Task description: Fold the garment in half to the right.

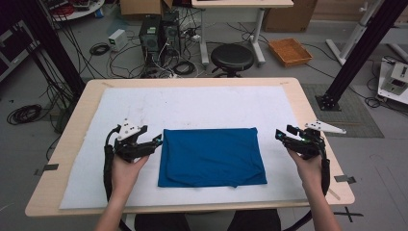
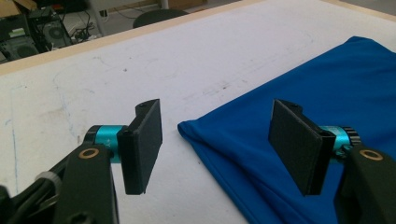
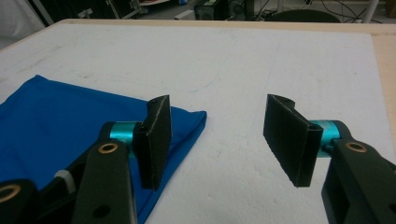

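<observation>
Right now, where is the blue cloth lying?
In the high view, the blue cloth lies folded on the white mat, between the left gripper and right gripper.

A lab or workshop: computer towers (image 1: 158, 31) and tangled cables (image 1: 175, 67) sit on the floor at upper centre, black frame struts (image 1: 363, 45) at upper right, cardboard boxes (image 1: 139, 7) along the top edge.

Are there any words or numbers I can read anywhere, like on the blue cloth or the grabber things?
None can be read.
Blue cloth: plain, no print or label showing.
Left gripper and right gripper: no lettering.
White mat: only faint smudges and pen lines, no words.
</observation>
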